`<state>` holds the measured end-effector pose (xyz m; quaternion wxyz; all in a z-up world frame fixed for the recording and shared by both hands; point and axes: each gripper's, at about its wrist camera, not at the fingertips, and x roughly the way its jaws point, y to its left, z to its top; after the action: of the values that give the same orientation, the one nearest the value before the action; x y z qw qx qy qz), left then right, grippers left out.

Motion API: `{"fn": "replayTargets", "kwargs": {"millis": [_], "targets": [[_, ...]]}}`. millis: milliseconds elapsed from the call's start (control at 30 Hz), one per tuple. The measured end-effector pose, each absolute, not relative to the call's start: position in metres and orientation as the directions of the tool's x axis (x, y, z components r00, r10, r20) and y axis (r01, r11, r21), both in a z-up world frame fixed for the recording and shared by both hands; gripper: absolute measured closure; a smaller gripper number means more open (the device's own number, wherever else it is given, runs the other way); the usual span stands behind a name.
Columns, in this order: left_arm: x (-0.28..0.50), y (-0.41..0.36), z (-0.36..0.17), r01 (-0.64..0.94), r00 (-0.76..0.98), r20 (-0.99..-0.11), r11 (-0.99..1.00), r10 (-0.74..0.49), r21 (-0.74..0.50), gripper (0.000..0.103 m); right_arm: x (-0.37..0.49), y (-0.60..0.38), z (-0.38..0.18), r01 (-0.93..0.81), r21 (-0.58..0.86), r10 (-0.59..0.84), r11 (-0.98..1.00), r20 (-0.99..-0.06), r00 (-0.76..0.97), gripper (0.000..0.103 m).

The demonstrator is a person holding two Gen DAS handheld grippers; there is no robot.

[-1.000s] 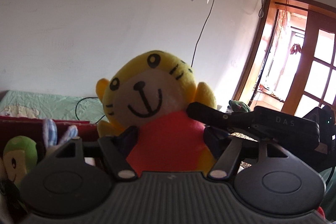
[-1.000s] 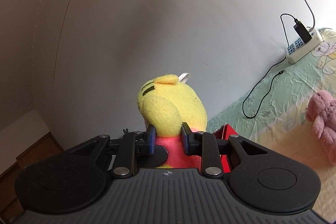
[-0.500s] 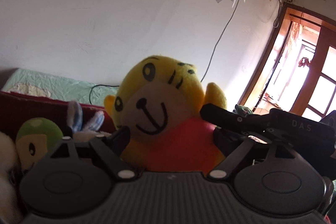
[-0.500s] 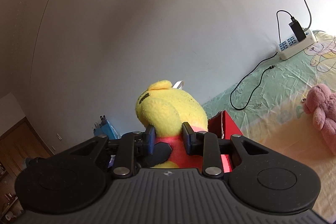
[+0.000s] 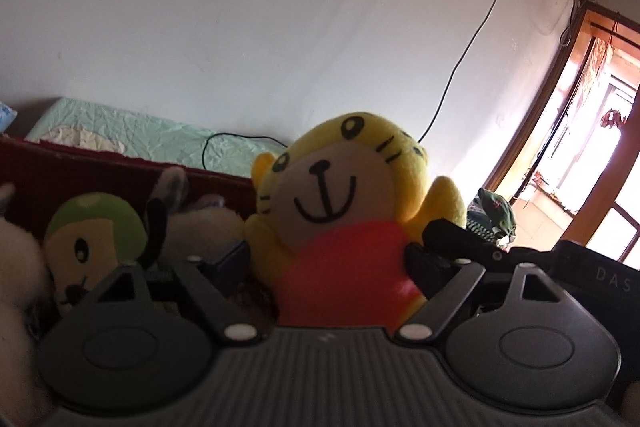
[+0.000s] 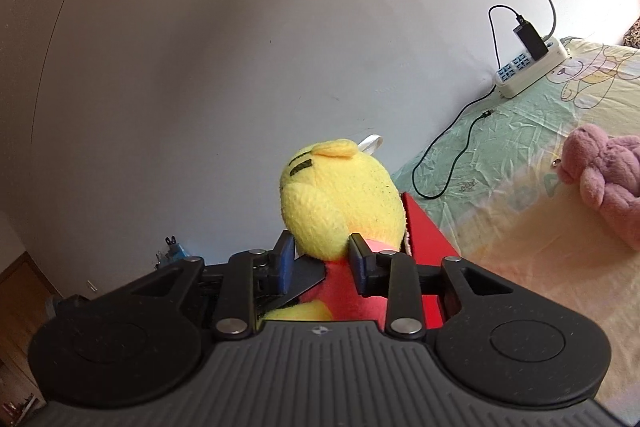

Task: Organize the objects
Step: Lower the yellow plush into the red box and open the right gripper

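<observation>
Right gripper (image 6: 322,259) jaws narrow, clamping tiger plush (image 5: 340,211) at red box (image 6: 424,239) edge; left gripper (image 5: 326,263) jaws wide, just closing slightly, flanking plush loosely; bedsheet (image 6: 500,187) open rightward.

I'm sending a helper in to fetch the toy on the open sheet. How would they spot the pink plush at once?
Start at the bed with the pale green sheet along the white wall. Past the white power strip, toward the near right, the pink plush lies alone on the sheet. It is fuzzy, and sits outside the red box, unlike the yellow tiger toy.
</observation>
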<state>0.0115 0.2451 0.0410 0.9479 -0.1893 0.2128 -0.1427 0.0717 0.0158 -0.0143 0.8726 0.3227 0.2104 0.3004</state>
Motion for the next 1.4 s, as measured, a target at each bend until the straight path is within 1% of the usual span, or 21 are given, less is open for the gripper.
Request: {"fn": "replayTargets", "kwargs": {"millis": [100,167,200,267,300,433,500,533,600,700,733,767,867,933,1100,1167,1233,1300,1400], "targets": [[0.003,0.239,0.046,0.187,0.889,-0.332,0.911,-0.317,-0.368,0.018,0.069,0.013,-0.011,-0.417,0.652,0.664,0.634,-0.182,0.725,0.071],[0.000,0.241,0.047,0.193,0.891,-0.322,0.908,-0.322,-0.372,0.021,0.066,0.010,-0.005,-0.451,0.612,0.658,0.650,-0.155,0.737,0.071],[0.000,0.242,0.047,0.197,0.889,-0.320,0.905,-0.327,-0.378,0.022,0.064,0.008,-0.001,-0.465,0.597,0.653,0.654,-0.135,0.745,0.069],[0.002,0.244,0.046,0.212,0.879,-0.321,0.892,-0.353,-0.400,0.022,0.066,0.008,0.007,-0.500,0.570,0.659,0.652,-0.101,0.745,0.056],[0.003,0.244,0.046,0.215,0.874,-0.324,0.887,-0.362,-0.409,0.022,0.069,0.009,0.010,-0.510,0.557,0.658,0.656,-0.089,0.748,0.048],[0.004,0.241,0.045,0.211,0.874,-0.332,0.891,-0.356,-0.402,0.022,0.081,0.020,0.023,-0.564,0.461,0.647,0.685,-0.028,0.762,0.049],[0.003,0.241,0.045,0.209,0.876,-0.331,0.894,-0.351,-0.395,0.021,0.092,0.030,0.029,-0.602,0.407,0.666,0.687,-0.020,0.746,0.051],[0.003,0.241,0.045,0.204,0.878,-0.334,0.898,-0.344,-0.389,0.020,0.098,0.037,0.030,-0.620,0.385,0.681,0.683,-0.029,0.732,0.057],[0.004,0.239,0.045,0.189,0.882,-0.341,0.908,-0.324,-0.373,0.017,0.112,0.050,0.031,-0.638,0.360,0.700,0.681,-0.066,0.711,0.064],[0.005,0.239,0.044,0.169,0.887,-0.349,0.917,-0.301,-0.362,0.017,0.130,0.066,0.029,-0.637,0.350,0.711,0.687,-0.144,0.688,0.073],[0.005,0.240,0.044,0.161,0.888,-0.353,0.919,-0.294,-0.359,0.017,0.137,0.074,0.029,-0.652,0.339,0.728,0.678,-0.188,0.659,0.074],[0.005,0.241,0.044,0.154,0.889,-0.356,0.921,-0.287,-0.358,0.017,0.139,0.080,0.029,-0.664,0.317,0.733,0.678,-0.214,0.646,0.074],[0.008,0.243,0.044,0.145,0.886,-0.365,0.919,-0.286,-0.367,0.017,0.131,0.096,0.034,-0.673,0.209,0.702,0.710,-0.281,0.654,0.074],[0.009,0.243,0.043,0.143,0.883,-0.373,0.919,-0.286,-0.367,0.017,0.130,0.101,0.035,-0.694,0.175,0.707,0.698,-0.322,0.629,0.074],[0.012,0.234,0.040,0.201,0.851,-0.397,0.912,-0.343,-0.358,0.017,0.130,0.091,0.032,-0.689,0.231,0.717,0.687,-0.371,0.590,0.074],[0.013,0.226,0.038,0.231,0.835,-0.408,0.908,-0.370,-0.351,0.018,0.129,0.087,0.025,-0.675,0.258,0.710,0.692,-0.416,0.568,0.074],[0.014,0.217,0.036,0.245,0.826,-0.422,0.913,-0.373,-0.327,0.018,0.123,0.081,0.017,-0.653,0.252,0.688,0.714,-0.422,0.590,0.074],[0.013,0.211,0.035,0.253,0.827,-0.422,0.917,-0.371,-0.309,0.017,0.122,0.074,0.014,-0.650,0.273,0.696,0.709,-0.414,0.586,0.074],[0.013,0.208,0.035,0.229,0.841,-0.428,0.934,-0.331,-0.273,0.017,0.126,0.075,0.013,-0.649,0.285,0.702,0.706,-0.410,0.583,0.074]]}}
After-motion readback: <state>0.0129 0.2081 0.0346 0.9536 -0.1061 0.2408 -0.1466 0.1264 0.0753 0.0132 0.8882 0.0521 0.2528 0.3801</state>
